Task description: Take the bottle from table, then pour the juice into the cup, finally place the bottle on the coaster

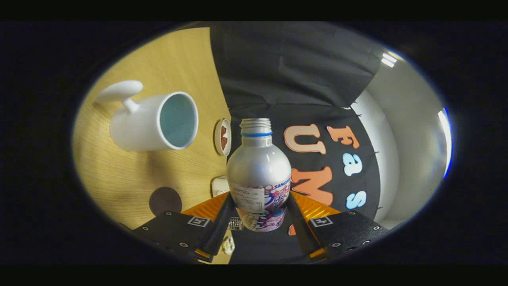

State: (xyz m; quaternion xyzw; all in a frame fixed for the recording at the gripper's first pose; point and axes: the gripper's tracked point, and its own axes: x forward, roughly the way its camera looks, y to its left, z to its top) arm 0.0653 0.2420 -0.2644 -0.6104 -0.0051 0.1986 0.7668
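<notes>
Two fingers of gripper clamping silver uncapped bottle at frame centre, tilting sideways. White blue-lined cup lying upper left, dark round coaster lower left. Risking juice spilling onto wooden table, mouth pointing short of cup.

Fisheye on gripper, rolled sideways, close behind bottle, seemingly facing wall.
</notes>
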